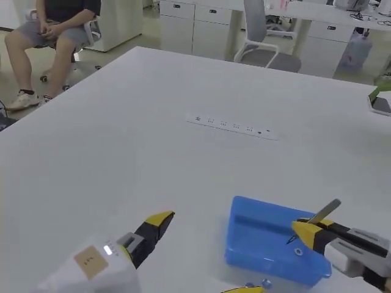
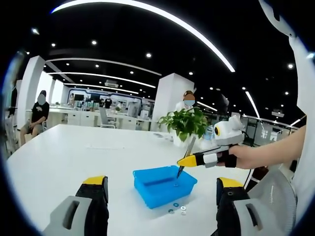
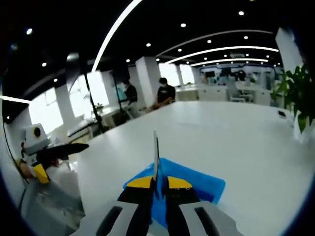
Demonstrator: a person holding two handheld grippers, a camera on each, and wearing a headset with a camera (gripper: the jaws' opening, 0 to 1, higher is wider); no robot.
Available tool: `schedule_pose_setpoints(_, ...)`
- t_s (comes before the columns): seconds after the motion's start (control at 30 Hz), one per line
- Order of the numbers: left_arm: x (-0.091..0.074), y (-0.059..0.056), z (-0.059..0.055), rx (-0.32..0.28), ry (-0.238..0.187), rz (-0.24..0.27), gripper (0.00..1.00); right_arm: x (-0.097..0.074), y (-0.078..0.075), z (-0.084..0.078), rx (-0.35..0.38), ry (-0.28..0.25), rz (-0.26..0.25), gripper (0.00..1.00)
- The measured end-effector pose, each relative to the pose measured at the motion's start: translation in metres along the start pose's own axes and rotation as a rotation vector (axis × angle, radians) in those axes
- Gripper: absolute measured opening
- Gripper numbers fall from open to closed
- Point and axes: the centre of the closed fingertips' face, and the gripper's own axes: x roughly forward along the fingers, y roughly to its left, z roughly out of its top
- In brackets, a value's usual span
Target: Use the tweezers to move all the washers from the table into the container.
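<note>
- The right claw [image 3: 156, 183] is pinched shut on the tweezers [image 3: 155, 150], which stick out forward between its yellow tips as a thin metal blade.
- In the head view the points of the tweezers reach down into the blue container [image 1: 263, 235]. They are too fine for me to tell whether they grip anything.
- Just beside those points, on the container's floor, lies what looks like one washer [image 1: 297, 251], so at least one seems delivered.
- The left claw [image 2: 161, 181] stands wide open with nothing in it. It hovers above the desk [image 1: 153, 152], to the left of the container and apart from it.
- Left to do: a small cluster of washers [image 2: 181, 210] lies on the desk just outside the container's near wall. The left gripper view shows about four; the head view shows two at its bottom edge.
- I judge the task to be early or midway, since each of those needs its own pick and a carry over the wall.
- The washers are tiny flat rings, silvery with a bluish tint, lying close together. The container is a shallow, open, rectangular tray of plain blue plastic.
</note>
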Motion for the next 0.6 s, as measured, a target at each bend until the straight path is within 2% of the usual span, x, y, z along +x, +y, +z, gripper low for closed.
schedule_pose_setpoints(0.2, 0.000, 0.001, -0.001, -0.003, 0.004, 0.001, 0.92, -0.006, 0.020, -0.005, 0.012, -0.004, 0.046, 0.06)
schedule_pose_setpoints(0.33, 0.000, 0.000, -0.001, -0.004, 0.003, -0.004, 0.92, -0.008, 0.028, -0.020, 0.041, 0.016, 0.075, 0.06)
schedule_pose_setpoints(0.4, 0.000, 0.000, -0.001, -0.002, 0.006, -0.004, 0.92, -0.008, 0.032, -0.024, 0.085, 0.006, 0.090, 0.06)
schedule_pose_setpoints(0.6, 0.001, -0.001, -0.002, 0.000, 0.014, -0.006, 0.91, -0.003, 0.036, -0.048, 0.102, 0.057, 0.095, 0.06)
